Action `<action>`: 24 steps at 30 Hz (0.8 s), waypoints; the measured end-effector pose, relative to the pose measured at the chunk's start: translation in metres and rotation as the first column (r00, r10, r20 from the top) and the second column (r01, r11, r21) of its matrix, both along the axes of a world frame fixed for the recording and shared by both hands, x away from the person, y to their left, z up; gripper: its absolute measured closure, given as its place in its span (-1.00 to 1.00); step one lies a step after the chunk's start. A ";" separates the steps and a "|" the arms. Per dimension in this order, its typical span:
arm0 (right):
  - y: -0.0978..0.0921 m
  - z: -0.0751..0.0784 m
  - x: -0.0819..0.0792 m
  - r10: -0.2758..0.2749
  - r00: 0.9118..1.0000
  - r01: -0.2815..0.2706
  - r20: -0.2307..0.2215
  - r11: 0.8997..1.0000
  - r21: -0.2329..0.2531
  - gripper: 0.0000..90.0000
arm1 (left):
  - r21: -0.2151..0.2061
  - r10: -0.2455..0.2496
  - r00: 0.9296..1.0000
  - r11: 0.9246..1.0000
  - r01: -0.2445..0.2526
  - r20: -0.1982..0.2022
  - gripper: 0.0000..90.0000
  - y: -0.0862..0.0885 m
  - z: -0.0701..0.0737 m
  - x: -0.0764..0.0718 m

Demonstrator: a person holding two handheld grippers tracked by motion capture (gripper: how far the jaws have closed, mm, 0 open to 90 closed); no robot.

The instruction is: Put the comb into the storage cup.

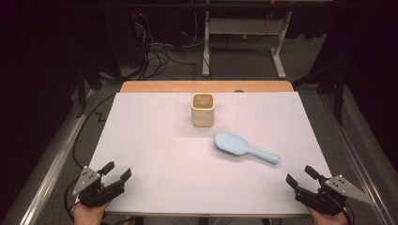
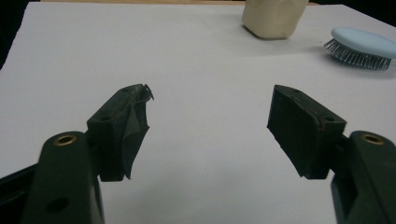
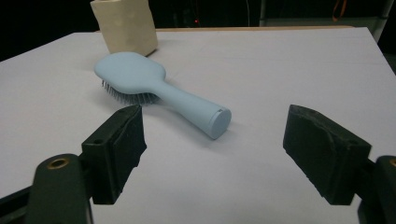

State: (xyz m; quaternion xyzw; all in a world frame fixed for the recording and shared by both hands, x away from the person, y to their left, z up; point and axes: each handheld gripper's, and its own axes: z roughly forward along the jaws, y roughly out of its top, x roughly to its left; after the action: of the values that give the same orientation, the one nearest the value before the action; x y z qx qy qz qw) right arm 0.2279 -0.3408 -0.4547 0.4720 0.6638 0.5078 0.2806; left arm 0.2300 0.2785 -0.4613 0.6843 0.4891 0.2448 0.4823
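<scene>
A light blue hairbrush [image 1: 244, 147] lies bristles down on the white table [image 1: 155, 140], its handle pointing toward the near right. Behind it stands a cream square cup [image 1: 202, 109], upright and open at the top. My left gripper [image 1: 117, 172] rests open at the near left corner, far from both. My right gripper [image 1: 300, 176] is open at the near right corner, a short way from the handle's end. In the right gripper view the hairbrush [image 3: 159, 88] lies just beyond the open jaws, the cup [image 3: 125, 25] behind it. The left gripper view shows the cup [image 2: 273, 17] and the brush head [image 2: 362, 46] far off.
A wooden strip [image 1: 206, 86] edges the table's far side. Beyond it, on the dark floor, stand a white metal frame [image 1: 244, 42] and loose cables [image 1: 159, 54]. Bare white table surface spreads between the two grippers and left of the cup.
</scene>
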 end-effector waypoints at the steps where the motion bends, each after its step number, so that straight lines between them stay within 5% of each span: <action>1: 0.000 0.000 0.000 -0.001 1.000 0.001 0.000 1.000 -0.001 -0.53 | 0.001 0.000 1.000 1.000 0.000 0.001 -0.35 0.000 0.000 0.000; 24: 0.000 0.001 -0.002 -0.008 1.000 0.008 0.004 1.000 0.006 -0.53 | 0.003 -0.001 1.000 1.000 0.001 -0.003 -0.35 0.000 0.000 0.000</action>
State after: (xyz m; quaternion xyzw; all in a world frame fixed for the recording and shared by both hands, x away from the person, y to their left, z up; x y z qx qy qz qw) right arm 0.2261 -0.3412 -0.4537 0.4744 0.6599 0.5096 0.2823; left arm 0.2303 0.2782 -0.4614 0.6856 0.4891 0.2446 0.4806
